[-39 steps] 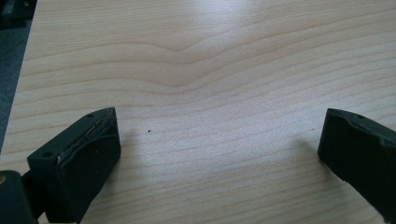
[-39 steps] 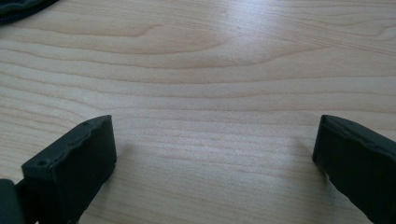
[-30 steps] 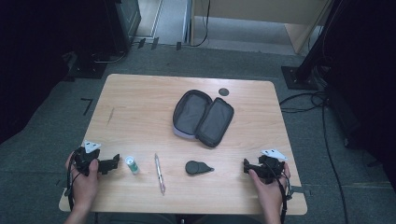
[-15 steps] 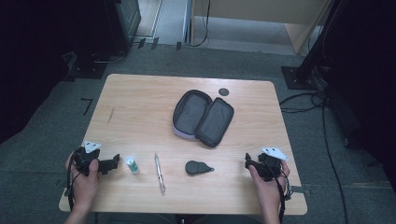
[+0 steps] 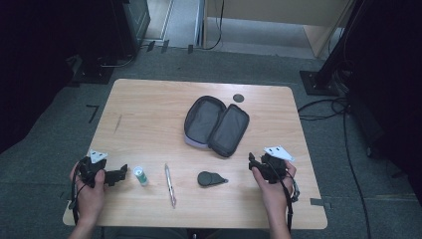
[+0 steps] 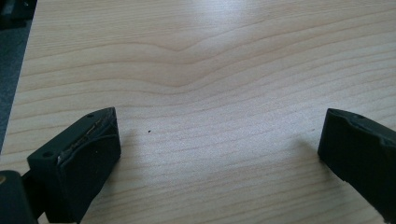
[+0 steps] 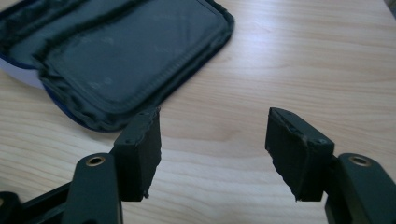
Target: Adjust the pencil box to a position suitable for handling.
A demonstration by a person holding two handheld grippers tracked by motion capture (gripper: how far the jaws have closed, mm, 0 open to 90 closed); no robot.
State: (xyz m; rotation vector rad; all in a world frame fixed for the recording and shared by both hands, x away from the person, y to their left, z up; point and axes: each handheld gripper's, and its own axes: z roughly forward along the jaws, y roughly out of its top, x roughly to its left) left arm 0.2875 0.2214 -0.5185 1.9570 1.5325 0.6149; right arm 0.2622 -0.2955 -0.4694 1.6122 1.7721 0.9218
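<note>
Our right gripper (image 5: 255, 163), jaws just narrowing on nothing, faces the open pouch (image 5: 216, 124) mid-table; left gripper (image 5: 119, 174) spread. We could snag the pouch's floppy rim and drag it.

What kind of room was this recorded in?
Probably a lab or recording studio, not a home: a bare light wooden table stands on grey carpet, with black cables across the floor and dark equipment stands around it.

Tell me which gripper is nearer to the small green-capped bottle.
Left. The left gripper sits just left of the bottle, jaws pointing toward it; the right gripper is far off to its right, beyond the pen and the dark oval pouch.
</note>
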